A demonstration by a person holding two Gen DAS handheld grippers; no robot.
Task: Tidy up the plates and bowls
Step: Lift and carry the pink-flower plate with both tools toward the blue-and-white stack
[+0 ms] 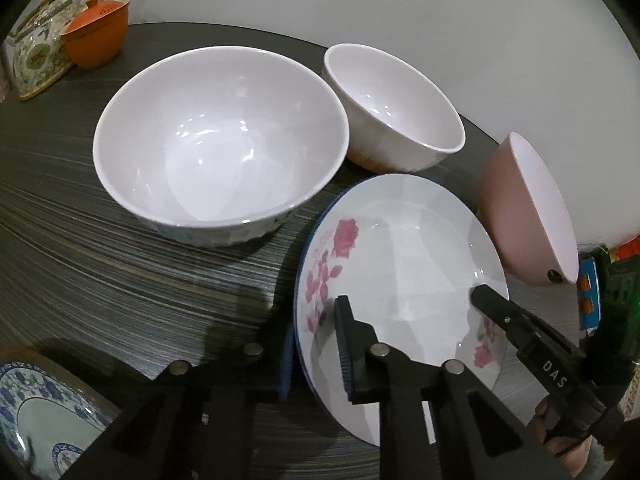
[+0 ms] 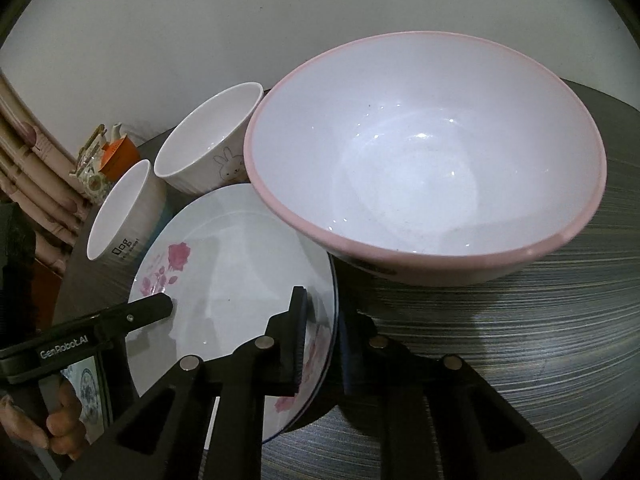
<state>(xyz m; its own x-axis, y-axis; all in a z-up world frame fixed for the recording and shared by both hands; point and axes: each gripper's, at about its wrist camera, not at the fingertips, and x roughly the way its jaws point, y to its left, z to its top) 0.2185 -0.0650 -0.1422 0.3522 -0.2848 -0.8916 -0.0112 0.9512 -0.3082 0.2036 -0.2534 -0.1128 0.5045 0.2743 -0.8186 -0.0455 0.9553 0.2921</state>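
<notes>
A white plate with pink roses (image 1: 400, 264) lies on the dark striped table. My left gripper (image 1: 316, 320) is shut on its left rim, one finger inside and the blue-padded one outside. My right gripper (image 2: 322, 308) is shut on the same plate (image 2: 224, 264) at its right rim. One of the right gripper's fingers (image 1: 500, 312) shows over the plate's right side. Behind the plate stand a large white bowl (image 1: 220, 140), a smaller white bowl (image 1: 392, 108) and a pink bowl (image 1: 524, 208). The pink bowl (image 2: 424, 160) overhangs the plate's far right edge.
A patterned teapot (image 1: 36, 48) and an orange cup (image 1: 96, 36) stand at the table's far left, near the wall. A blue-and-white plate (image 1: 36, 412) sits low at the left. The round table (image 2: 520, 320) ends close behind the bowls.
</notes>
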